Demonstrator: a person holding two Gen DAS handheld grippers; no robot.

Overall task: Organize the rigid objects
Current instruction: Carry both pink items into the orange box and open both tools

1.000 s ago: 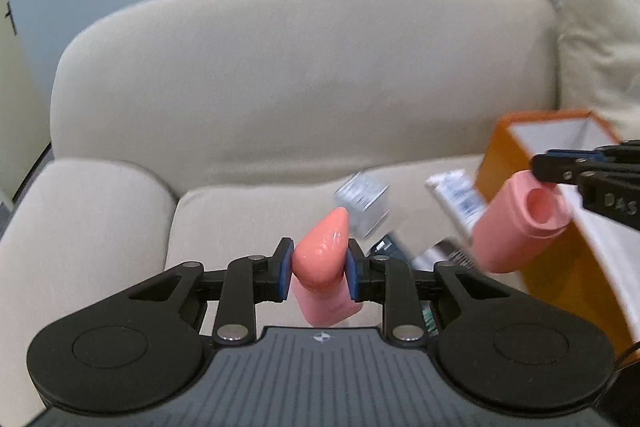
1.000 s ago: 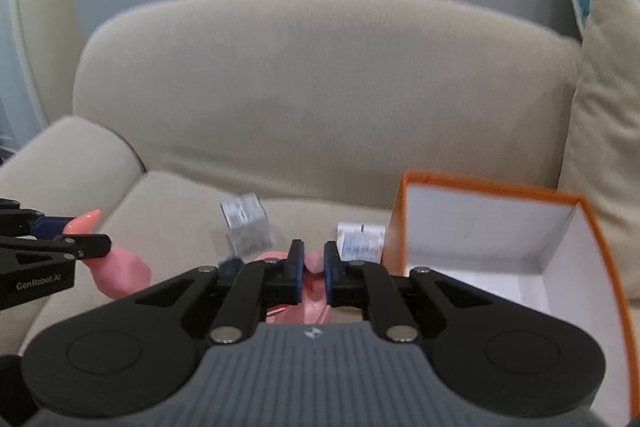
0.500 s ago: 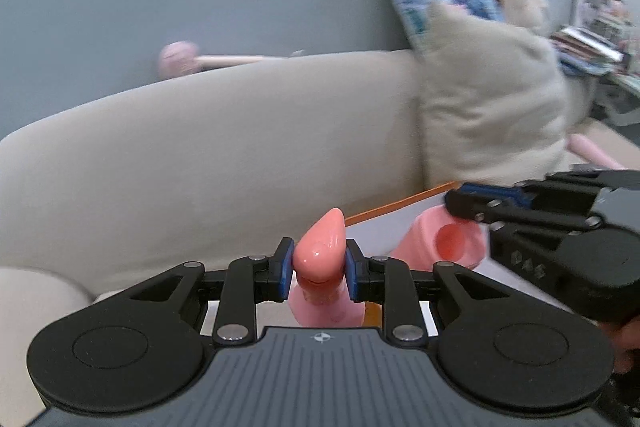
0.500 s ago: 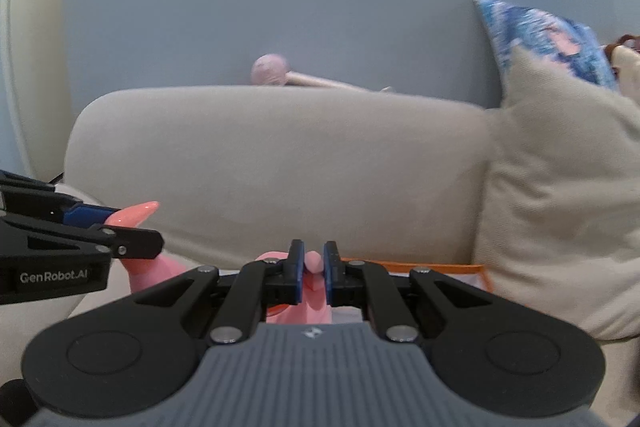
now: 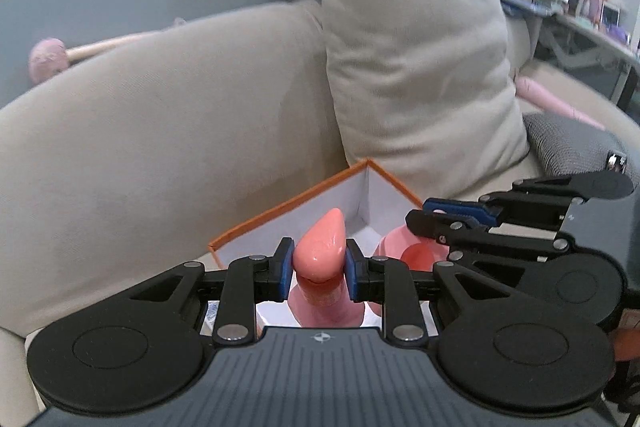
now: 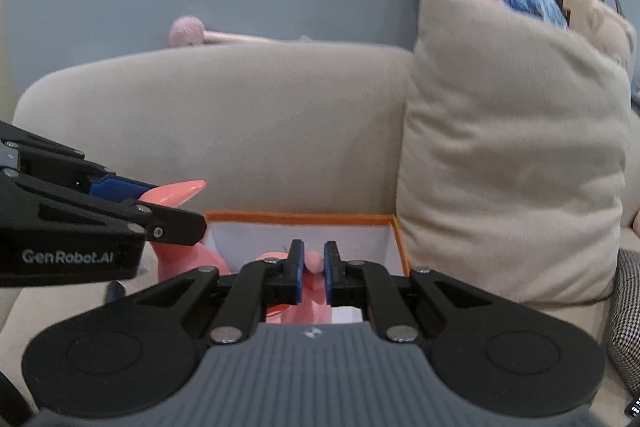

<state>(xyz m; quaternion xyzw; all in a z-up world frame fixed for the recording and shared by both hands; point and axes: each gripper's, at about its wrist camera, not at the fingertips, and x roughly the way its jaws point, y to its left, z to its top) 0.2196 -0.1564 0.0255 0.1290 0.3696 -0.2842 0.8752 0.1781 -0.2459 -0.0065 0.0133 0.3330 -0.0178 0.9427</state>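
Pink pointed cap (image 5: 320, 247), glossy, rigid, probably light and slippery: clamped mid-body by left gripper (image 5: 317, 269), lower centre; right gripper (image 6: 312, 273) pinching pink cup's (image 5: 404, 255) rim.

left claw (image 5: 317, 269) | moved from seat to over orange box (image 5: 280, 215) || right claw (image 6: 311, 277) | likewise, box now below

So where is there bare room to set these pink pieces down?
The far white floor of the orange-rimmed box, toward its back corner, shows bare. The box's near side is crowded: the left gripper and right gripper each hold a pink plastic piece there.
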